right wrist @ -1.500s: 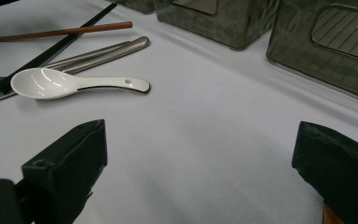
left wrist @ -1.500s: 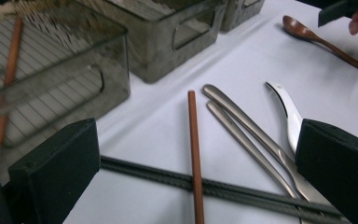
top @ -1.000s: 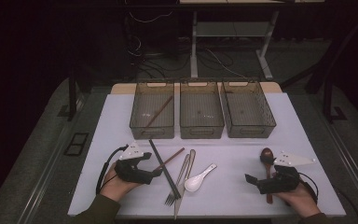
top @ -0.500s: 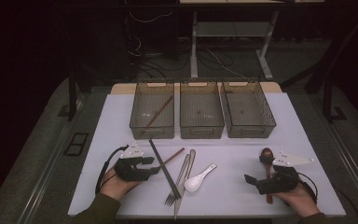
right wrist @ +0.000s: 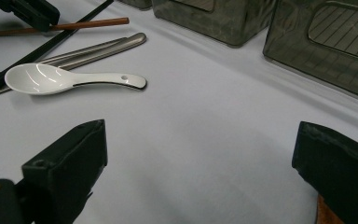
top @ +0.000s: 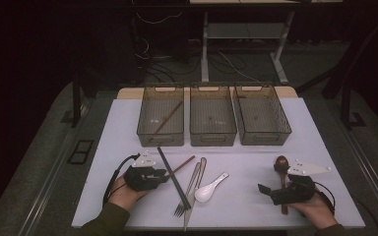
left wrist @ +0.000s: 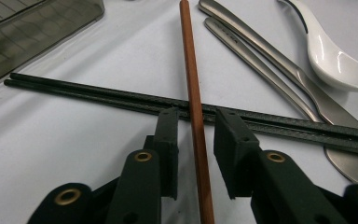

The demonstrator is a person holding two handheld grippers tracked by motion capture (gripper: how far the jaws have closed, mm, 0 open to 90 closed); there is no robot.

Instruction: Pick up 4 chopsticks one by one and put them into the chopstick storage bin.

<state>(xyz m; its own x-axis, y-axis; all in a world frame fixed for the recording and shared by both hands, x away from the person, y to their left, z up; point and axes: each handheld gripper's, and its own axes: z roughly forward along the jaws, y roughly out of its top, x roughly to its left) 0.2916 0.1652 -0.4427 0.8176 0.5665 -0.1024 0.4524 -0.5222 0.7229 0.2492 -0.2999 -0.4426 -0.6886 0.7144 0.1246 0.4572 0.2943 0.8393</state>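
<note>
On the white table (top: pixel 275 142), near its left front: the left gripper (top: pixel 161 174), jaws parted a little on either side of a brown wooden chopstick (left wrist: pixel 193 100), not clamped on it. From the left gripper view, plain to see: that chopstick running between the two jaws and lying across a pair of black chopsticks (left wrist: pixel 98 93), with narrow gaps on both sides. From the high view, only the far end of the brown stick poking out beyond the gripper, the gaps not readable.

Further right in the left gripper view: a steel fork (left wrist: pixel 307 100) and a second steel handle (left wrist: pixel 247 58) beside it, kind of utensil not clear, plus a white ceramic spoon (left wrist: pixel 335 60), bowl cut off at the frame edge. Same spoon whole in the right gripper view, bowl up, handle tipped dark.

Near the right front: the right gripper (top: pixel 270 192), jaws wide apart over bare table, nothing between them. Just behind it in the high view, a dark wooden spoon (top: pixel 281 162), handle hidden under gripper and hand. A brown sliver at the bottom right corner of the right gripper view, too little to name.

Along the back: three dark mesh bins side by side. In the left bin (top: pixel 161 115), one brown chopstick lying diagonally. In the middle bin (top: pixel 212 115) and right bin (top: pixel 262 115), only small specks, too faint to identify.
</note>
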